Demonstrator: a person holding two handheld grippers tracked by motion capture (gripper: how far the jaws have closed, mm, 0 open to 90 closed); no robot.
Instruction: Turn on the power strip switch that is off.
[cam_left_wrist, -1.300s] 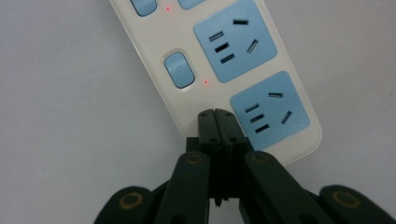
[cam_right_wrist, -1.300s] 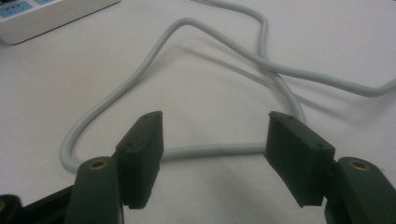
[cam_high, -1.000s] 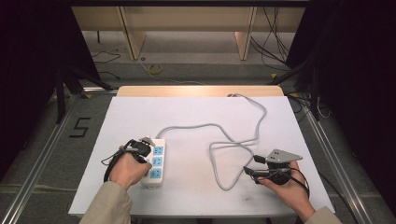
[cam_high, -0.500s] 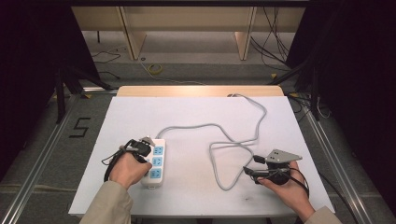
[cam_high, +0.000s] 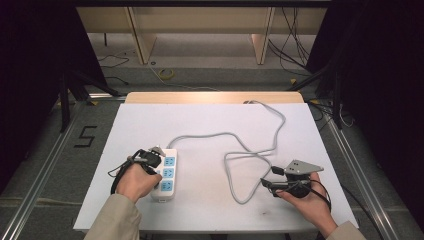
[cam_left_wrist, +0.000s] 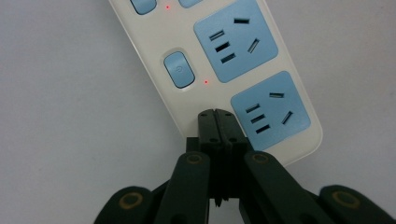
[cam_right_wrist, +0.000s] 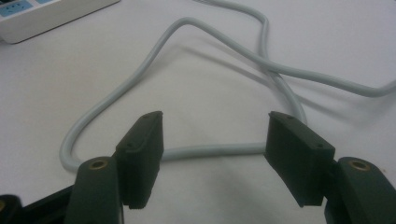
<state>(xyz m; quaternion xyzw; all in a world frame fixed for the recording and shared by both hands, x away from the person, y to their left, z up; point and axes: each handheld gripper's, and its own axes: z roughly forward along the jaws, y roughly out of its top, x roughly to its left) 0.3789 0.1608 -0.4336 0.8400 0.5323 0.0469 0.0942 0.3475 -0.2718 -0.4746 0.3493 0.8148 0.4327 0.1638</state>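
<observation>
A white power strip (cam_high: 166, 186) with blue sockets lies at the table's left front, and its grey cable (cam_high: 230, 165) loops across the middle. My left gripper (cam_high: 157, 152) is shut. In the left gripper view its closed tips (cam_left_wrist: 216, 115) sit over the strip (cam_left_wrist: 196, 46) beside the end socket (cam_left_wrist: 271, 109), just below a blue switch (cam_left_wrist: 179, 70). Small red lights glow by the switches. My right gripper (cam_high: 268, 177) stands open at the right front. In the right gripper view its jaws (cam_right_wrist: 215, 123) straddle a bend of the cable (cam_right_wrist: 210, 151) without touching it.
The white table top (cam_high: 210, 120) has a wooden strip along its far edge. The cable runs off the far edge (cam_high: 250, 102). Metal rails flank the table, and dark stands and loose wires lie on the floor beyond.
</observation>
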